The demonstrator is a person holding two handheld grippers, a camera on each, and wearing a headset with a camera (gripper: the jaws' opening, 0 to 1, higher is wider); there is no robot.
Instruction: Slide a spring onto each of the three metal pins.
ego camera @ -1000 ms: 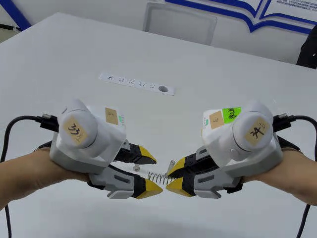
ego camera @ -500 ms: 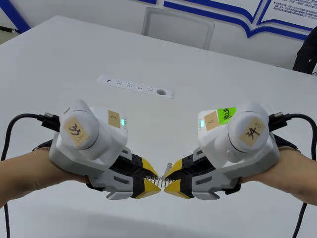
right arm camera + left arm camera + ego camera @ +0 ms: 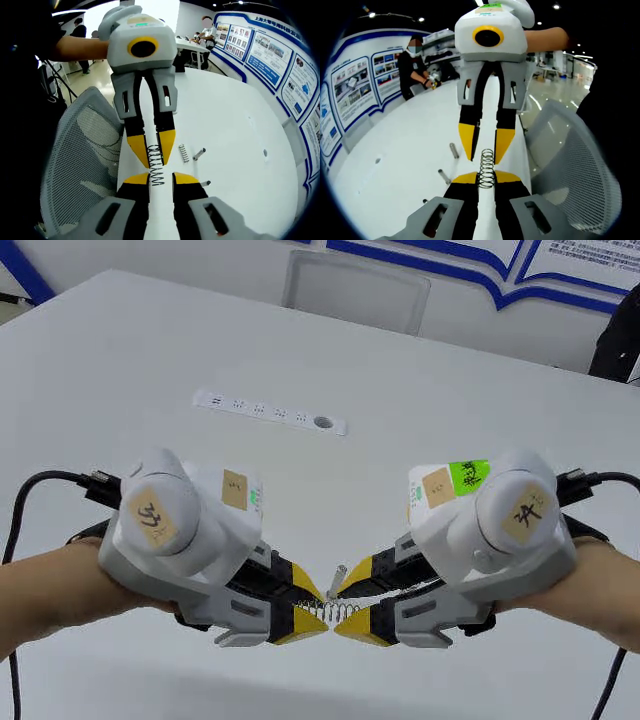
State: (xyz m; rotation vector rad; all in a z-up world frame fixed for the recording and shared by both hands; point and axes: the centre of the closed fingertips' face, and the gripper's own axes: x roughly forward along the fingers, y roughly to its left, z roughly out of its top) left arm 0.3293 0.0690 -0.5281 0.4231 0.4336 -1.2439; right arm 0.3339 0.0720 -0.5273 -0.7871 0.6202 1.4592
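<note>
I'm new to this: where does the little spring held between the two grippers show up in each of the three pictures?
Head view: spring, bottom centre.
Left gripper view: spring, just below centre.
Right gripper view: spring, slightly left of centre, lower half.
Shared landmark: the yellow tips of the left gripper and right gripper, facing each other around it.

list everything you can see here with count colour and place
held spring: 1, silver, between both grippers' tips
loose spring: 1, silver, on table
pins: 3, metal, on table by grippers
power strip: 1, white, mid-table
chair: 1, grey mesh, far table edge
table: 1, white
person: 1, dark clothes, background
forearms: 2, bare, behind grippers
left gripper: white, yellow tips, shut on held spring
right gripper: white, yellow tips, open
</note>
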